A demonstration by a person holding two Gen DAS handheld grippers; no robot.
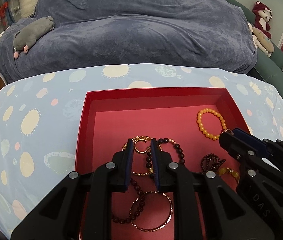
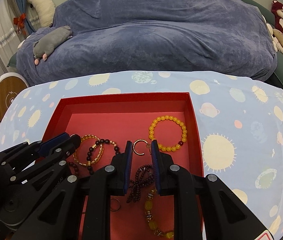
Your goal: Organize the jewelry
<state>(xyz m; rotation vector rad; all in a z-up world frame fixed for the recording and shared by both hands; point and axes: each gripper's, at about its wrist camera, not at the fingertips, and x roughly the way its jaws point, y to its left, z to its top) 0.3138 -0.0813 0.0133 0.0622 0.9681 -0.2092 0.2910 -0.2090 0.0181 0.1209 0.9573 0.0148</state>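
Approach step. Left tool (image 1: 141, 146) and right tool (image 2: 141, 147), jaws slightly apart, empty, over shallow red cardboard box (image 1: 157, 98). Open gold C-shaped ring (image 2: 140, 147) lies just beyond right tool's tips. Next, I judge: descend, straddle, pinch.

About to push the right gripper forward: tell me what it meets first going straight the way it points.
Probably the open gold C-shaped ring, lying on the red box floor right between the right gripper fingertips. The yellow bead bracelet sits just right of that line. Depth is uncertain.

Matt red cardboard box (image 1: 224, 98), glossy beads (image 1: 211, 124).
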